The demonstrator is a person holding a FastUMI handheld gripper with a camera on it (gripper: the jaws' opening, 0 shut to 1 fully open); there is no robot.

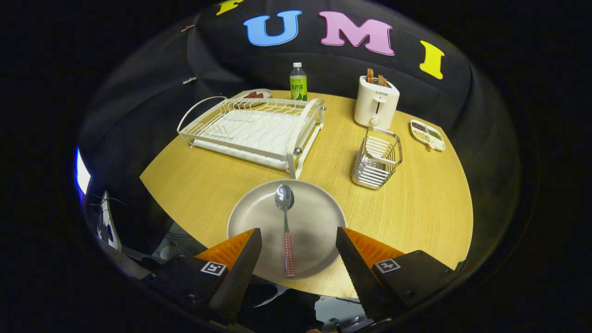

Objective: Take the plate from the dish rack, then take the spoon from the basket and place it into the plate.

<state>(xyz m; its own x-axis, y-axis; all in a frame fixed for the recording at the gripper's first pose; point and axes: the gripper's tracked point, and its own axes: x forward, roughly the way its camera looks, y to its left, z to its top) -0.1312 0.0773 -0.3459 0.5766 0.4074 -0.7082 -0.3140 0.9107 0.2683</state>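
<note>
Gripper [296, 252] fingers spread and empty, spoon [286, 226] lying in plate [319, 217] between them, rack [252, 129] and basket [377, 159] beyond; likely done, only risk: clipping the handle or plate rim on retreat.

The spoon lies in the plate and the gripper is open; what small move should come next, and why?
Probably just draw the gripper straight back. The red-checked-handle metal spoon already rests in the round grey plate on the wooden table, and the white dish rack and wire basket stand empty. The fingers are apart on either side of the handle, touching nothing.
</note>
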